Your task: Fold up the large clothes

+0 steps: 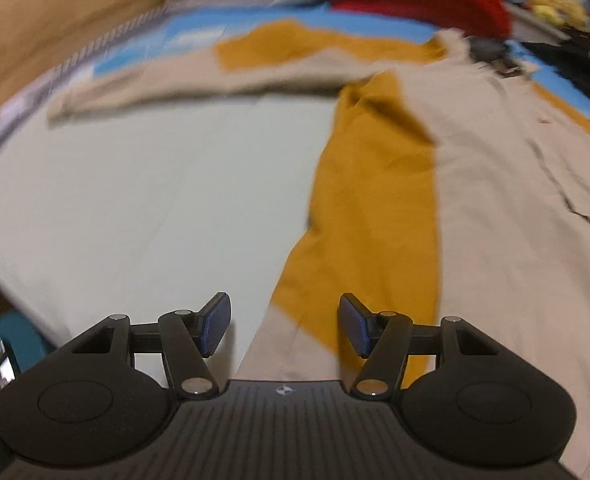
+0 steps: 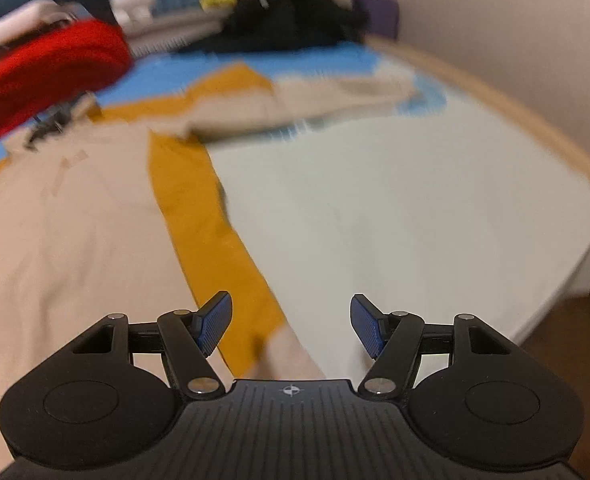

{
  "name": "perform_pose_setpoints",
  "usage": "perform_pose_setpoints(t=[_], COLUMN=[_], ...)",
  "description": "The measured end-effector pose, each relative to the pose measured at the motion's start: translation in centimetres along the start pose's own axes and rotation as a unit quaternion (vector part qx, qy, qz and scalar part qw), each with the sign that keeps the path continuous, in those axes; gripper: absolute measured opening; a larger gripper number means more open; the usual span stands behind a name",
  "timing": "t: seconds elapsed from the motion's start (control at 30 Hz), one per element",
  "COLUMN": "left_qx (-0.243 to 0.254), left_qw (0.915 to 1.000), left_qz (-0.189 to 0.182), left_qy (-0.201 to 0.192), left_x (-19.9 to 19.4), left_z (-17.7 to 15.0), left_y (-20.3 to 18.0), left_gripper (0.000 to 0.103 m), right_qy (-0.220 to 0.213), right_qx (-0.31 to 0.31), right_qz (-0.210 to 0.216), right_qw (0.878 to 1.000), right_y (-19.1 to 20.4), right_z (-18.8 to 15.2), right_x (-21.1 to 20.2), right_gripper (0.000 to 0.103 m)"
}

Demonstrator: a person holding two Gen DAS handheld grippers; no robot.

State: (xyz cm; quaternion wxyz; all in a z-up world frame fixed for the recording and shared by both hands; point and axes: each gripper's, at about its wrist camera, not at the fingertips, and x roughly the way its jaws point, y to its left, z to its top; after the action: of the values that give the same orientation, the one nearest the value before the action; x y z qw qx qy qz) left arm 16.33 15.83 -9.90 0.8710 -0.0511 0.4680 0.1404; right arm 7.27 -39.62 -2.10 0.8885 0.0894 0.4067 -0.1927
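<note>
We see a large beige-and-mustard garment point(image 1: 475, 200) spread flat on the bed point(image 1: 155, 200), over a pale sheet. One sleeve point(image 1: 199, 76) lies stretched out sideways near the far end.

Left tongs point(image 1: 285, 326): spread, nothing pinched, hovering above the garment's near edge where the mustard side panel meets the sheet.

Right tongs point(image 2: 291, 326): also spread and empty, above the opposite mustard side edge point(image 2: 215, 248); the other sleeve point(image 2: 295, 108) lies folded across at the top.

Red knit pile point(image 2: 51, 76) sits beyond the collar. Both views are motion-blurred.
</note>
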Motion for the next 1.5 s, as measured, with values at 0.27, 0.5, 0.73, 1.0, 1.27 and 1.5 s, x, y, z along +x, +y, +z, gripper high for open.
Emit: perform_pose_setpoints(t=[0.27,0.5,0.73,1.0,1.27,1.5], left_qx=[0.012,0.014,0.061,0.081,0.108,0.111], left_qw=[0.9996,0.9997,0.9942,0.9923,0.9884,0.9775], left_qz=[-0.022,0.000,0.007,-0.088,-0.099,-0.137], left_qy=[0.010,-0.019,-0.089,0.032,0.041,-0.115], left_x=[0.6,-1.7,-4.4,-0.8,-0.9,-7.2], left_z=[-0.6,-0.7,-0.5,-2.1,-1.5,0.7], left_y=[1.0,0.9,-1.7,-5.2,-7.2,-8.9], left_gripper=[0.012,0.006,0.023,0.037,0.060,0.064], right_qy=[0.105,0.094,0.045,0.031,0.092,-0.081], right_qx=[0.022,0.041,0.027,-0.038,-0.070,-0.056], right_qz=[0.012,0.017,-0.036,0.061,0.023,0.038], right_qw=[0.994,0.995,0.998,0.997,0.993,0.994], right_y=[-0.3,-1.7,-0.8,2.9,5.5,7.0], right_z=[-2.3,-1.8,-1.0,-0.6,-1.1,0.6], right_x=[3.1,0.8,-0.5,-0.3,1.8,-3.1], right_gripper=[0.002,0.000,0.004,0.033,0.033,0.033])
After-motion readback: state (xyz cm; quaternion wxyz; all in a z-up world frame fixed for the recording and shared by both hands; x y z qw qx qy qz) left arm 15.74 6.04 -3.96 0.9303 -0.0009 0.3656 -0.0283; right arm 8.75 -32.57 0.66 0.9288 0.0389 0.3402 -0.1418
